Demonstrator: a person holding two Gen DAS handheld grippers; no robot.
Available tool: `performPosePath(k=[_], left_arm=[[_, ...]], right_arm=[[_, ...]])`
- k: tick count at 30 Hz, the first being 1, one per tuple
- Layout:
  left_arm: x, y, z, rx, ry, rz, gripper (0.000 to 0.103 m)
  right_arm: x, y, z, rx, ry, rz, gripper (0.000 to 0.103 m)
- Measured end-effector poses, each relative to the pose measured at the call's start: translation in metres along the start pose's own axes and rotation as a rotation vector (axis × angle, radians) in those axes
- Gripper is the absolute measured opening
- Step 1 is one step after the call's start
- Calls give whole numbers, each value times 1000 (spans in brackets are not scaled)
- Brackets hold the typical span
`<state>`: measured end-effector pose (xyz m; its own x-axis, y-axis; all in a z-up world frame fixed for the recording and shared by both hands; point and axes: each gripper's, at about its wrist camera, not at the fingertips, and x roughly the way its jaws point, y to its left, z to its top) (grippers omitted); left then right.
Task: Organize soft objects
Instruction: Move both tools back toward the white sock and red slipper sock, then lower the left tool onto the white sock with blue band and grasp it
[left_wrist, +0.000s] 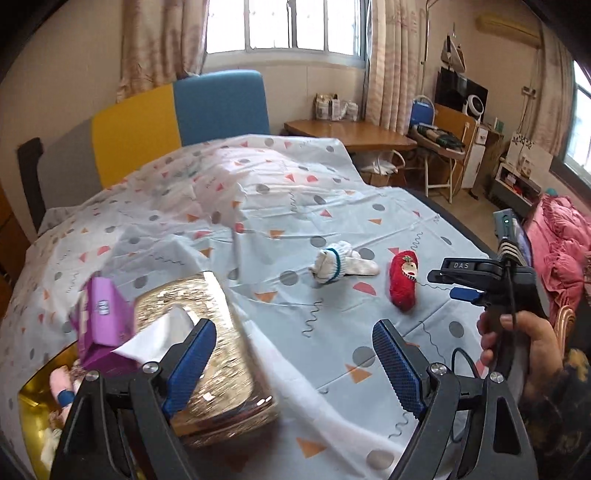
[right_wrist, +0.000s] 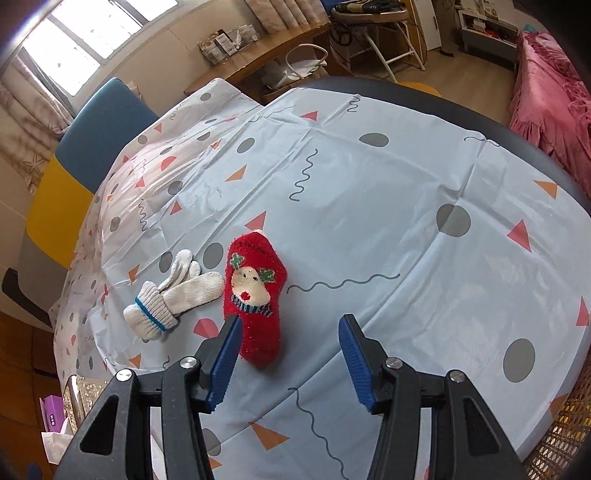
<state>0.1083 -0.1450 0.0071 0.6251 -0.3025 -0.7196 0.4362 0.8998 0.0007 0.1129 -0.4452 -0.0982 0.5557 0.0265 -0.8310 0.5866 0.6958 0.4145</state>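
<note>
Red fuzzy sock (right_wrist: 255, 299) with a reindeer face is lying on the patterned counter (right_wrist: 406, 206), touching the white glove (right_wrist: 173, 291) at its left. Right claw (right_wrist: 288, 354) is pointing steeply down just near of the sock, jaws partly apart, gripping nothing. Left claw (left_wrist: 295, 362) is hanging wide and empty, well left of the sock, over a gold tissue box (left_wrist: 221, 332).

Red sock (right_wrist: 255, 295) with reindeer face; white glove (right_wrist: 173, 293), blue-banded cuff; pale blue tablecloth (right_wrist: 369, 206) with grey dots, orange triangles, squiggles; glittery, perhaps gold tissue box (left_wrist: 207, 332).
</note>
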Motion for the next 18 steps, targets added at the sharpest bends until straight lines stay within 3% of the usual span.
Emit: performPosePath(k=[8,18], left_arm=[[90,-17,24,-28,150,20,85],[172,-23,55,-41,226,71,86]], right_arm=[[0,-8,3,61,21,20,54],[1,-6,2,69,46,59,54]])
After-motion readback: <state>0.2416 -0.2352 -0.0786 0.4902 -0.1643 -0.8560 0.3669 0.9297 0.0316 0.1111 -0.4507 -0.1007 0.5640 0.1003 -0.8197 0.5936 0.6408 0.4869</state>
